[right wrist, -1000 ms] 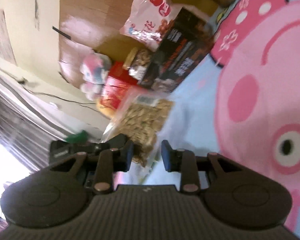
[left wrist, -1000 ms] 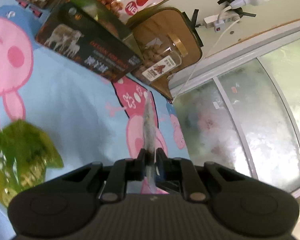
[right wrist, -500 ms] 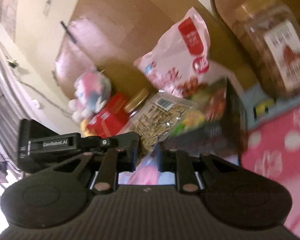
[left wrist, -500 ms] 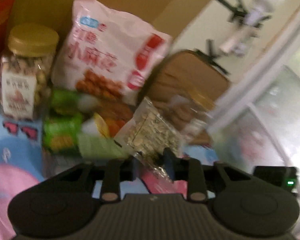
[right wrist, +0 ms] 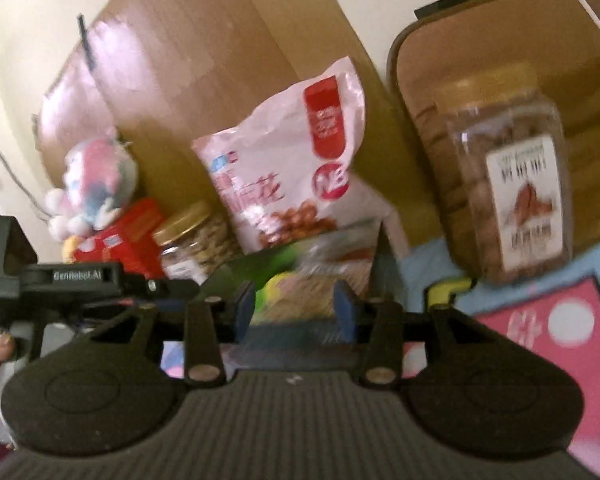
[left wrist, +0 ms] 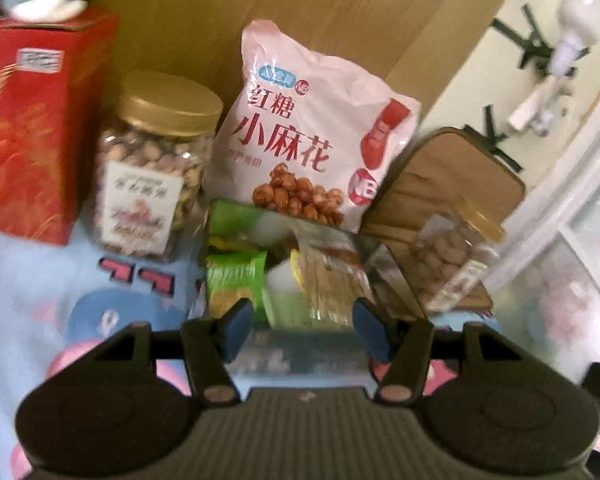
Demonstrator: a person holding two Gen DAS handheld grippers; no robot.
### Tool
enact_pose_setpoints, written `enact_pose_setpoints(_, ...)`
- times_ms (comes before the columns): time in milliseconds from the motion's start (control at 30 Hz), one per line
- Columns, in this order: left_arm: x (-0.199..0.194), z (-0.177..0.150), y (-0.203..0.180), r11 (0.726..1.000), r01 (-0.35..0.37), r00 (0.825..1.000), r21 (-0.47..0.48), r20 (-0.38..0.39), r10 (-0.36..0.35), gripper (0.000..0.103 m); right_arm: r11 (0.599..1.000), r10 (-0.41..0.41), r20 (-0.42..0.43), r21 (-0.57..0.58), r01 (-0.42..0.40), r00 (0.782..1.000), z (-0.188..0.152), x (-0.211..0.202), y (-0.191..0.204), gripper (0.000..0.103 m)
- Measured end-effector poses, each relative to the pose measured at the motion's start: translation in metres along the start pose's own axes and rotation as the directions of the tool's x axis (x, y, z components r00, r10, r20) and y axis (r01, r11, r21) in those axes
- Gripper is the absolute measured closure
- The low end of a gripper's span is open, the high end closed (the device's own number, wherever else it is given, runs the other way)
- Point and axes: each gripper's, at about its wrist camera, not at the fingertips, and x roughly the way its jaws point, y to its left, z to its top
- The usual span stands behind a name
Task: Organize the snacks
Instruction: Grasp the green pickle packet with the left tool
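Observation:
My left gripper [left wrist: 302, 326] is open and empty, just above an open dark box [left wrist: 396, 280] that holds green snack packets [left wrist: 236, 276] and a clear bag of seeds [left wrist: 332, 280]. My right gripper [right wrist: 295, 307] is also open and empty, over the same box [right wrist: 384, 256] with the seed bag [right wrist: 304, 292] lying in it. The left gripper's body [right wrist: 76, 280] shows at the left of the right wrist view.
Behind the box stand a pink snack bag [left wrist: 312, 136], a gold-lidded nut jar [left wrist: 152, 168], a red box [left wrist: 32, 128] and a second nut jar [left wrist: 452, 256] against a brown board [left wrist: 440, 176]. Cardboard [left wrist: 300, 8] backs them. A cartoon cloth [left wrist: 28, 280] covers the table.
Both grippers swung to the open box with the seed bag, then opened. The bag now lies in the box among the green packets.

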Motion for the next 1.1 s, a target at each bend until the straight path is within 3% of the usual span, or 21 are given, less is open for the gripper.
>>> enact_pose_setpoints(100,-0.030,-0.031,0.007,1.000,-0.015,1.000,0.010,-0.019,0.015,0.047,0.995,0.092,-0.090,0.042,-0.089,0.992,-0.025,-0.008,0.010,0.056)
enact_pose_setpoints(167,-0.049,-0.059,0.017,1.000,-0.013,0.999,-0.012,-0.045,0.013,0.047,0.982,0.177,-0.186,0.098,-0.161,0.966,-0.046,-0.008,0.014,0.056)
enact_pose_setpoints(300,-0.075,-0.111,0.044,0.996,-0.031,0.995,-0.078,-0.094,0.024,0.047,0.960,0.259,-0.311,0.191,-0.206,0.914,-0.083,0.001,0.021,0.056)
enact_pose_setpoints(467,-0.094,-0.148,0.068,0.978,0.028,0.994,-0.207,-0.102,-0.050,0.046,0.962,0.262,-0.366,0.168,-0.214,0.893,-0.095,0.014,0.039,0.056)
enact_pose_setpoints(633,-0.089,-0.168,0.073,0.970,0.041,0.995,-0.239,-0.078,-0.061,0.043,0.967,0.253,-0.388,0.073,-0.244,0.887,-0.100,0.025,0.061,0.056)
enact_pose_setpoints(667,-0.090,-0.170,0.073,0.970,0.046,0.996,-0.239,-0.063,-0.063,0.041,0.966,0.253,-0.393,0.061,-0.250,0.884,-0.103,0.026,0.066,0.058)
enact_pose_setpoints(733,-0.091,-0.173,0.074,0.969,0.058,0.996,-0.239,-0.047,-0.071,0.042,0.966,0.249,-0.434,0.042,-0.257,0.866,-0.111,0.029,0.072,0.079)
enact_pose_setpoints(800,-0.093,-0.175,0.076,0.966,0.070,0.996,-0.250,-0.041,-0.083,0.042,0.960,0.274,-0.441,0.071,-0.271,0.855,-0.115,0.026,0.071,0.082)
enact_pose_setpoints(933,-0.092,-0.174,0.082,0.948,0.101,0.992,-0.303,-0.043,-0.120,0.041,0.936,0.337,-0.400,0.239,-0.258,0.852,-0.114,0.023,0.051,0.087)
enact_pose_setpoints(1033,-0.088,-0.175,0.082,0.933,0.141,0.986,-0.332,-0.035,-0.161,0.041,0.867,0.406,-0.373,0.446,-0.223,0.834,-0.119,0.029,0.024,0.089)
enact_pose_setpoints(1100,-0.085,-0.176,0.079,0.927,0.169,0.982,-0.335,-0.028,-0.189,0.047,0.810,0.450,-0.342,0.545,-0.216,0.825,-0.123,0.029,0.011,0.091)
